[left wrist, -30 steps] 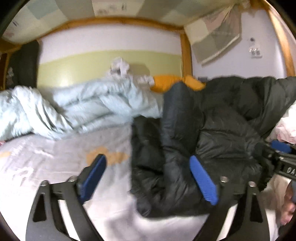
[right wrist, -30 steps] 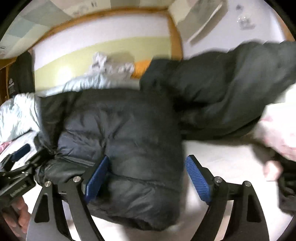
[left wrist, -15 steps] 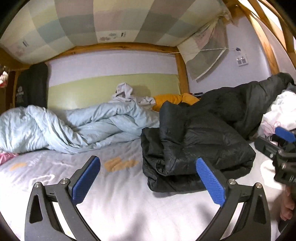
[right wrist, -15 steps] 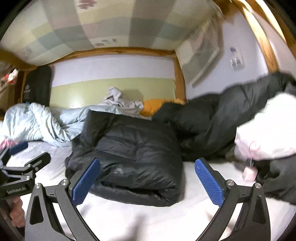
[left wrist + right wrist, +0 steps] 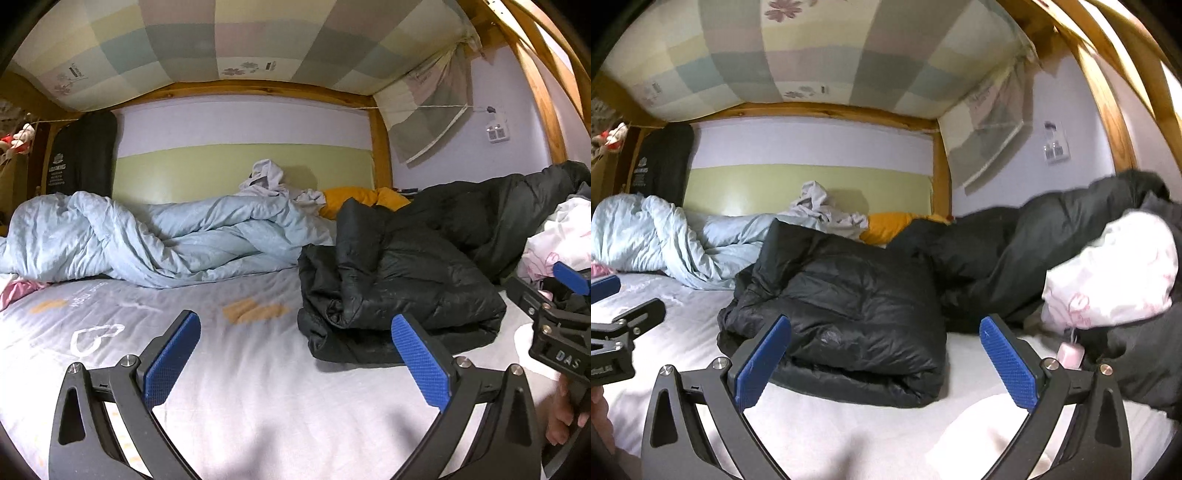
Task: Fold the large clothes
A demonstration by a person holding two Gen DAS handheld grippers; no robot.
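Note:
A black puffer jacket [image 5: 399,291] [image 5: 849,314] lies folded in a thick bundle on the white bed sheet [image 5: 258,398]. My left gripper [image 5: 295,358] is open and empty, drawn back from the jacket, which sits ahead and to its right. My right gripper [image 5: 884,362] is open too, nothing between its blue pads, with the folded bundle just beyond its left finger. Behind it, a second dark padded garment [image 5: 1034,240] slopes up toward the right wall.
A crumpled light blue duvet [image 5: 147,240] fills the back left of the bed. An orange pillow [image 5: 354,197] and a grey cloth [image 5: 266,181] lie at the headboard. A white and pink bundle [image 5: 1115,280] sits right. The wooden bunk frame [image 5: 380,147] is overhead.
Both grippers have pulled back from the black jacket, which now lies free on the sheet. The right gripper's jaws have let go of it and stand wider.

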